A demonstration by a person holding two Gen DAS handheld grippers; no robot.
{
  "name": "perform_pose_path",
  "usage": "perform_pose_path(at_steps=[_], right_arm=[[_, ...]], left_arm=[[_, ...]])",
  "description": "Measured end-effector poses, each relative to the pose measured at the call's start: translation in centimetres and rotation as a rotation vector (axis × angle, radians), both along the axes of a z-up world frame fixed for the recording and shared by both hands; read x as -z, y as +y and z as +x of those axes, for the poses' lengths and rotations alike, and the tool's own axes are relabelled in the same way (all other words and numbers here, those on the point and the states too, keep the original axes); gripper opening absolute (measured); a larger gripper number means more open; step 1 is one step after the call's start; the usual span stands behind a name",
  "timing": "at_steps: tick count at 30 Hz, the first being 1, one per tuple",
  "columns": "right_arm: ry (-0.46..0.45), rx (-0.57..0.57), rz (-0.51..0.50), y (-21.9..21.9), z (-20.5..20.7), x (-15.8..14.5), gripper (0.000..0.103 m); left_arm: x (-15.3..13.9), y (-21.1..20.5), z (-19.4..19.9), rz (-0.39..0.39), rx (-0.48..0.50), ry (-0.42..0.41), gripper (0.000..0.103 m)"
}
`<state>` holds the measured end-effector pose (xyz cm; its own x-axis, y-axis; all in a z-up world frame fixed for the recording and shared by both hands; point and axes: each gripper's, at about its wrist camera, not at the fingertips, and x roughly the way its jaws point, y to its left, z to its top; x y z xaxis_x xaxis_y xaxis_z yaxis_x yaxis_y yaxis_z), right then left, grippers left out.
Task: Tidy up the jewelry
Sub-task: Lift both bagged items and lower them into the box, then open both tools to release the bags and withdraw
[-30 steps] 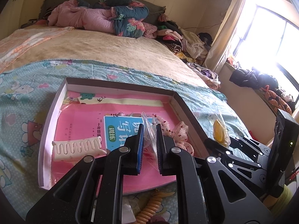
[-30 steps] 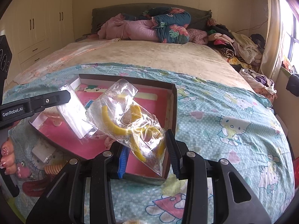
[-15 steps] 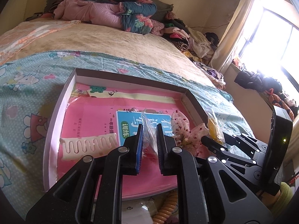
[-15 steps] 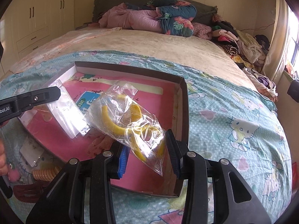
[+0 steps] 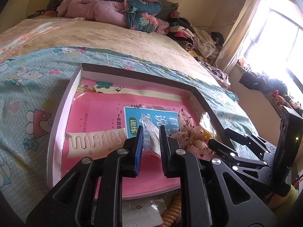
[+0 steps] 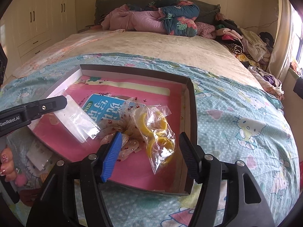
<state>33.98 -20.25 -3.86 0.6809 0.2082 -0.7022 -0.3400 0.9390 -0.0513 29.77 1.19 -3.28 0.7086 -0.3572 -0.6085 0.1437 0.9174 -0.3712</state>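
A shallow cardboard box (image 6: 191, 94) lined with a pink book lies on the bed. My left gripper (image 5: 150, 132) is shut on a small clear plastic bag (image 5: 149, 132) and holds it over the box; the bag also shows in the right wrist view (image 6: 77, 121). My right gripper (image 6: 149, 141) is open; a clear bag of yellow rings (image 6: 157, 132) lies loose in the box between its fingers, beside a floral scrunchie (image 6: 121, 130). A cream comb (image 5: 94, 140) lies at the box's left.
The box sits on a Hello Kitty sheet (image 6: 236, 113). A coiled orange hair tie (image 5: 173, 213) and a small card packet (image 6: 38, 156) lie on the sheet in front of the box. Piled clothes and bedding are at the far end of the bed.
My right gripper has opened wide and the bag of yellow rings has dropped into the box beside the scrunchie. Both grippers have moved closer over the box.
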Motion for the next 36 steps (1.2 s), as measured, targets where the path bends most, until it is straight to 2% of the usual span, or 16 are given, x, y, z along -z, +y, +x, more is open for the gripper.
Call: perform_pose_path(at_steps=[4,8,10,18,24,26,29,34,36], right_arm=[[-0.008,0.019,0.044,-0.8,-1.0,-0.4,0.072],[-0.025,0.037,0.07,-1.6,-2.0,-0.8,0.076],[-0.032,0.044,0.079,-1.9,-2.5,-0.9,0.078],[-0.051,0.059,0.089,-2.5,-3.9,-1.2,0.083],[-0.061,0.066,0.098,-2.7,-4.7,-1.7,0.084],[-0.066,0.067,0.099,-2.8,-5.1,-1.8,0.084],[-0.075,0.069,0.1,-3.0,-5.7,-2.1,0.084],[-0.085,0.075,0.105,-3.3,-6.6,-2.6,0.084],[-0.089,0.075,0.106,-3.4,-7.0,-2.7,0.084]], left_arm=[[0.0,0.2,-0.2,0.002,-0.007,0.002,0.011],[0.1,0.3,-0.5,0.007,-0.017,0.005,0.016],[0.1,0.4,-0.8,0.007,-0.023,0.004,0.025],[-0.9,0.5,-2.5,0.029,-0.032,-0.031,0.045],[-2.5,0.9,-4.3,0.041,-0.043,-0.082,0.059],[-2.8,1.1,-4.7,0.044,-0.048,-0.093,0.06],[-3.1,1.5,-5.5,0.051,-0.065,-0.107,0.073],[-3.4,2.2,-7.0,0.045,-0.084,-0.122,0.085],[-3.5,2.3,-7.7,0.057,-0.09,-0.134,0.086]])
